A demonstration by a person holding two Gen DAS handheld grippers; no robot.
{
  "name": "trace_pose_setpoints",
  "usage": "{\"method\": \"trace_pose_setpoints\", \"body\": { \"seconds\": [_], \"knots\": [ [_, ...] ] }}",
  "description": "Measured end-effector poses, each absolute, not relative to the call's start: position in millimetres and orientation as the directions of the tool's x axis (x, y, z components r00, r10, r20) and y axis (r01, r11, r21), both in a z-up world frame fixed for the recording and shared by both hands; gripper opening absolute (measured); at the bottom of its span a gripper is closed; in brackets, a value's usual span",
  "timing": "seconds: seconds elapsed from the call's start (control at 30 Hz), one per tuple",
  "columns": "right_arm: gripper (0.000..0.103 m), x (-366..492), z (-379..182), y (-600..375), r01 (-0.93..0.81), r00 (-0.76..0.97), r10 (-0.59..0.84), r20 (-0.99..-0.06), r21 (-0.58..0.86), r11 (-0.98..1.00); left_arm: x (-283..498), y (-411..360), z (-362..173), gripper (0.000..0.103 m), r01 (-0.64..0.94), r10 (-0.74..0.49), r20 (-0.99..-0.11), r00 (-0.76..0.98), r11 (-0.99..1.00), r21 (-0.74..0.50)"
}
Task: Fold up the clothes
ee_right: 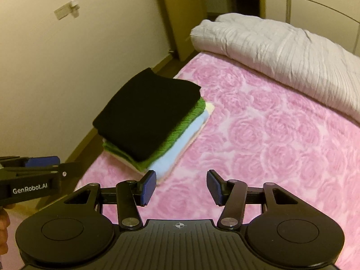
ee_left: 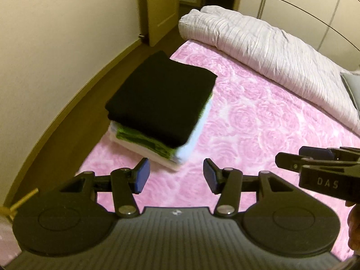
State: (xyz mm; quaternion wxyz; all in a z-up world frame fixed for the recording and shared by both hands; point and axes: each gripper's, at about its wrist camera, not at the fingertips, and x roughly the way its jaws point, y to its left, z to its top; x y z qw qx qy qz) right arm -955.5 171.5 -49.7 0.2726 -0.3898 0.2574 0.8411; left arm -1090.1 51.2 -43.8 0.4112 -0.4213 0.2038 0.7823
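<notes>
Black knit cloth tops the neat stack of folded clothes (ee_left: 157,105), which sits left of centre in both views on the pink rose-patterned bedspread (ee_left: 258,123), near the bed's edge by the wall. Below the black garment lie a green knit piece (ee_right: 177,139), a pale blue one (ee_right: 175,157) and a cream one at the bottom.

Both tongs hang over the spread, just short of the stack. The left gripper (ee_left: 175,175) has its blue-padded jaws apart with nothing between them; the right gripper (ee_right: 181,186) stands the same, spread and empty.

Judging by the squared pile and the empty tongs, the folding of these pieces looks finished. No unfolded garment shows, so the next move would be to find one outside these views.

Only the right wrist view shows the wall switch plates (ee_right: 67,10) at upper left; only the left shows a grey pillow corner (ee_left: 349,83) at the right edge. A rolled white quilt (ee_right: 281,51) fills the upper right of both.
</notes>
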Motion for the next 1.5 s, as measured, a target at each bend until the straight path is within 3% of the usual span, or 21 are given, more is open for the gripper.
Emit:
{"method": "trace_pose_setpoints", "body": {
  "seconds": [0.37,0.77,1.5],
  "knots": [
    [0.054,-884.9,-57.5,188.3,-0.502,-0.546,0.155,-0.823,0.173,-0.847,-997.6,35.7,-49.2,0.048,-0.724,0.425,-0.84,-0.337,-0.687,-0.058],
    [0.054,-883.8,-62.5,207.1,-0.24,-0.511,0.056,-0.858,0.079,-0.968,-961.8,43.3,-50.2,0.048,-0.604,0.359,-0.843,-0.401,-0.795,-0.051],
    [0.054,-912.2,-91.5,286.8,-0.129,-0.458,-0.036,-0.888,0.106,-0.986,-956.7,108.6,-77.7,0.048,-0.451,0.254,-0.874,-0.415,-0.891,-0.045]
  ]
}}
